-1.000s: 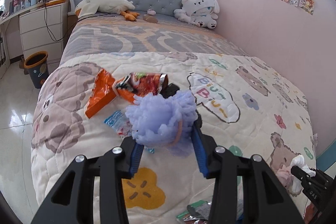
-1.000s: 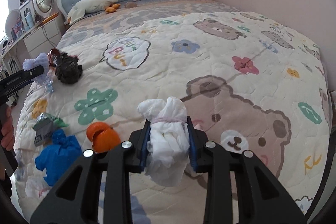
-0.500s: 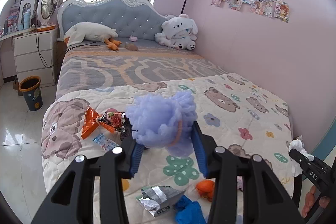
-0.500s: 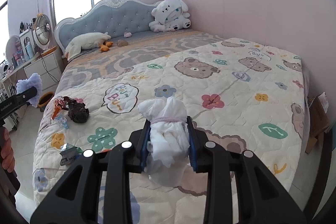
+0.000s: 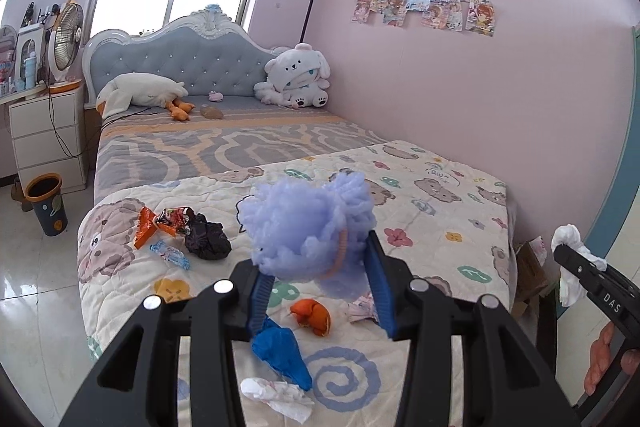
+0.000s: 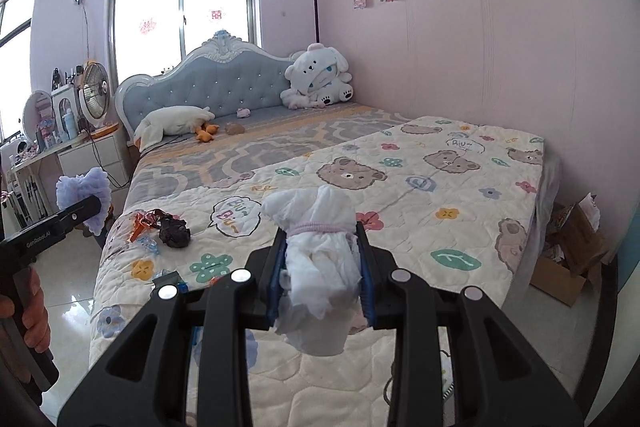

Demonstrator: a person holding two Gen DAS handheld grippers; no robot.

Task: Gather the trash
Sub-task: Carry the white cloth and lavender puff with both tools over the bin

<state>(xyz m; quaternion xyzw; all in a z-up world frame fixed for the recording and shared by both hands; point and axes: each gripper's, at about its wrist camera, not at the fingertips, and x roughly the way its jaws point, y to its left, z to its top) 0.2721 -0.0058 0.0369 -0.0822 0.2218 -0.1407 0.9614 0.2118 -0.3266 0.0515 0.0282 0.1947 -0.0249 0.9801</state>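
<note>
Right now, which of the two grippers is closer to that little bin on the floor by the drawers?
Left. The left gripper, clamped on a purple fluffy ball, is on the bin's side of the bed. The right gripper, holding a white wad, is further toward the pink wall.

Quilt (image 5: 440, 227): cream, printed with brown bears and multicoloured flowers. Headboard (image 5: 192, 63): tufted blue-grey, white frame. Walls (image 5: 480, 99): pale pink. Held bundles: one lavender puff (image 5: 308, 223), one white wad (image 6: 320, 267). Loose litter: orange wrapper (image 5: 144, 227), black bag (image 5: 208, 239), blue bag (image 5: 280, 351).
</note>
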